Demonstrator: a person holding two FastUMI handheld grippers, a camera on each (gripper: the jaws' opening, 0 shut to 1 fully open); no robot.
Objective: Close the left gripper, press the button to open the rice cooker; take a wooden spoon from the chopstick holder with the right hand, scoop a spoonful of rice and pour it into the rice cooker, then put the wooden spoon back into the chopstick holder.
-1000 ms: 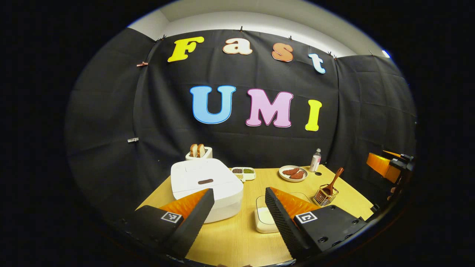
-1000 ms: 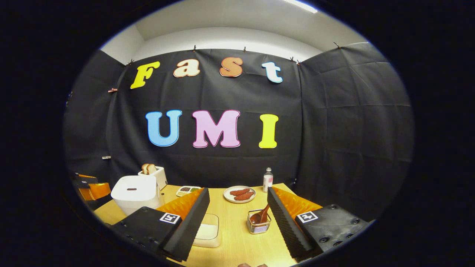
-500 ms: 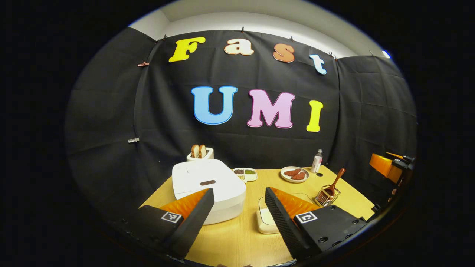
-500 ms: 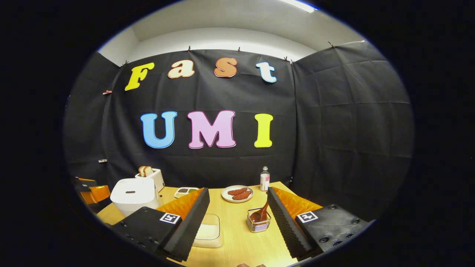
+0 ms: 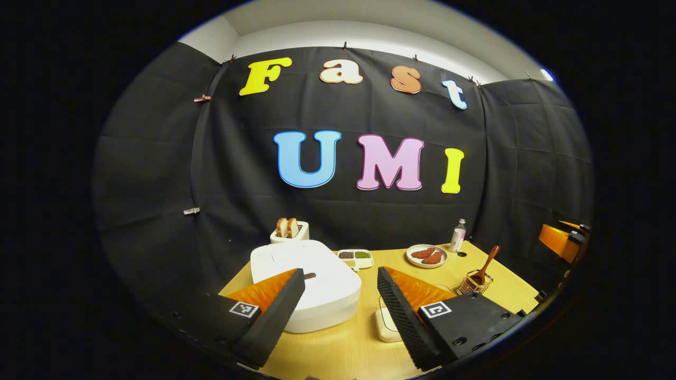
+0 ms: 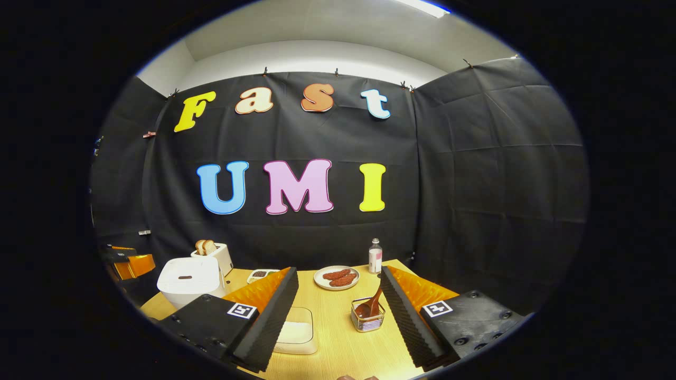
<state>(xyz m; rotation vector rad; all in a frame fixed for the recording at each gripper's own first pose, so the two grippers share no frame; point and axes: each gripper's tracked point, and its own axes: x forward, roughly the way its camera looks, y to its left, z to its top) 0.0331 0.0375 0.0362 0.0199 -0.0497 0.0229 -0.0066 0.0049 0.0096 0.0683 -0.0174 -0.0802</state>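
The white rice cooker (image 5: 309, 287) sits lid down on the wooden table, its dark button (image 5: 309, 275) just past my left gripper's left finger. My left gripper (image 5: 339, 303) stands open above the table's near edge, with nothing between its fingers. A wooden spoon (image 5: 487, 264) leans in the wire chopstick holder (image 5: 473, 285) to the right. A white container of rice (image 5: 386, 323) lies partly behind the right finger. In the right gripper view the rice cooker (image 6: 188, 279) is at the left, the spoon (image 6: 371, 306) in the holder (image 6: 367, 320), the rice container (image 6: 297, 336) low down. My right gripper (image 6: 338, 309) is open and empty.
A toaster with bread (image 5: 289, 231) stands behind the cooker. A divided dish of beans (image 5: 355, 257), a plate of sausages (image 5: 426, 256) and a small bottle (image 5: 458, 236) line the far side of the table (image 5: 343, 343). The other gripper (image 5: 562, 243) shows at the far right.
My left gripper has moved forward and left toward the rice cooker, which now looms larger with its button beside my left finger. The right gripper has barely shifted. Both stayed open.
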